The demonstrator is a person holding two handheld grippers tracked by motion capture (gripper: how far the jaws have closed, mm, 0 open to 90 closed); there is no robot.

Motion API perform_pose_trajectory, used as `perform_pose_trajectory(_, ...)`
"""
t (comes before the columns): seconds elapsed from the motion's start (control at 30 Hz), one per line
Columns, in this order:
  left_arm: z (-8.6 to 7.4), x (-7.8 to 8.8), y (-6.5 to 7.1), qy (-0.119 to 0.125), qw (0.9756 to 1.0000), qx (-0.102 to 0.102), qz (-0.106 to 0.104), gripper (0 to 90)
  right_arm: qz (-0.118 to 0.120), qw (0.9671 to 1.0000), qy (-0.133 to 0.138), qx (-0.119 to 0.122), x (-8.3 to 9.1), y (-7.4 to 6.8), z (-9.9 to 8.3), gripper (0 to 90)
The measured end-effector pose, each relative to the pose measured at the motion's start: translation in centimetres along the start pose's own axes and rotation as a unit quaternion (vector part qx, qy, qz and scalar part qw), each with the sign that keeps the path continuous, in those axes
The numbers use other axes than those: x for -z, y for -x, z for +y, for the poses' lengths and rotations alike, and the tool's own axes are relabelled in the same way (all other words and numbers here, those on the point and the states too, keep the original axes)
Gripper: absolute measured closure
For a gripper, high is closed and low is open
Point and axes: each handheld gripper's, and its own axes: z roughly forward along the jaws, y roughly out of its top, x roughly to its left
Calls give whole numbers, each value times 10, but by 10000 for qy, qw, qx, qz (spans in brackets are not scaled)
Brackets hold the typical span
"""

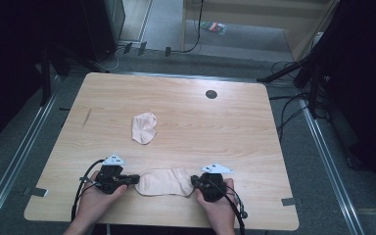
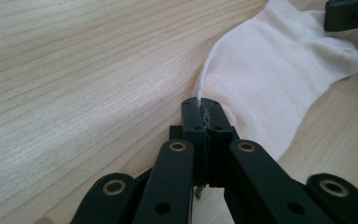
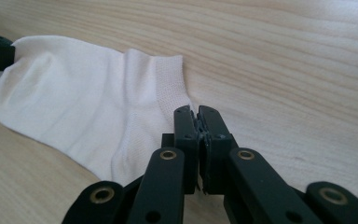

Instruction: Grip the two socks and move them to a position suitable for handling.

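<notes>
Pale pink flat ankle sock (image 1: pixel 164 181) lying stretched along near edge of light wooden counter (image 1: pixel 225 127), between both hands. Left tongs (image 1: pixel 133 179) pressing together, pinching sock's left end, fabric edge showing between tips. Right tongs (image 1: pixel 195 181) pinching cuff end likewise, jaws meeting on ribbed band. Second pale pink sock (image 1: pixel 144 127), folded over, sitting mid-counter, well apart. Small round dark grommet (image 1: pixel 211 94) sitting near far edge.

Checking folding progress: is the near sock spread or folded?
Spread: the near sock lies flat on the table, its ends pinched by both grippers.
</notes>
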Motion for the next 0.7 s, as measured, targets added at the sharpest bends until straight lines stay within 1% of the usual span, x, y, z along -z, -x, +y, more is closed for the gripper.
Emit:
perform_pose_trajectory(0.07, 0, 2, -1, 0, 10000, -54, 1, 900, 25, 10000, -46, 17, 2, -3, -1, 891)
perform_pose_trajectory(0.17, 0, 2, 0, 38, 10000, -66, -34, 889, 56, 9999, -72, 95, 3, -5, -4, 890)
perform_pose_trajectory(0.2, 1, 2, -1, 85, 9999, -47, -36, 794, 78, 9999, -50, 64, 4, -6, -5, 874)
perform_pose_trajectory(0.23, 1, 3, -1, 184, 9998, -37, -31, 679, 98, 9999, 25, 69, 6, -5, -4, 818)
perform_pose_trajectory(0.27, 2, 4, -1, 334, 9994, 8, -14, 592, 118, 9998, 130, 53, 8, -4, -3, 738)
perform_pose_trajectory(0.3, 3, 6, -2, 451, 9990, 56, 23, 499, 136, 9996, 260, 28, 10, -4, -1, 704)
perform_pose_trajectory(0.33, 3, 8, -4, 644, 9979, 102, 47, 434, 174, 9993, 344, 28, 12, -3, 1, 689)
perform_pose_trajectory(0.37, 3, 11, -8, 864, 9961, 133, 89, 389, 221, 9988, 434, 28, 14, -3, 4, 670)
perform_pose_trajectory(0.4, 3, 14, -10, 977, 9950, 157, 151, 349, 227, 9982, 552, 68, 16, -4, 8, 635)
perform_pose_trajectory(0.43, 3, 15, -13, 1146, 9930, 166, 250, 321, 233, 9978, 619, 79, 17, -5, 11, 611)
perform_pose_trajectory(0.47, 2, 17, -17, 1279, 9908, 169, 410, 284, 249, 9972, 695, 123, 18, -7, 15, 581)
perform_pose_trajectory(0.5, 2, 19, -21, 1355, 9891, 155, 563, 245, 254, 9966, 765, 185, 18, -9, 20, 541)
perform_pose_trajectory(0.53, 1, 20, -25, 1401, 9874, 216, 699, 200, 267, 9958, 840, 234, 18, -11, 24, 507)
perform_pose_trajectory(0.57, 1, 21, -30, 1444, 9857, 287, 825, 146, 284, 9951, 923, 228, 17, -13, 29, 453)
perform_pose_trajectory(0.6, 0, 22, -34, 1496, 9834, 359, 962, 75, 313, 9943, 996, 227, 16, -15, 35, 377)
perform_pose_trajectory(0.63, 0, 24, -39, 1544, 9813, 423, 1067, 3, 320, 9944, 977, 229, 15, -18, 40, 310)
perform_pose_trajectory(0.67, -2, 26, -42, 1628, 9791, 431, 1137, 0, 292, 9951, 906, 269, 13, -20, 46, 260)
perform_pose_trajectory(0.7, -3, 28, -46, 1716, 9779, 414, 1123, 0, 234, 9955, 858, 335, 11, -24, 51, 237)
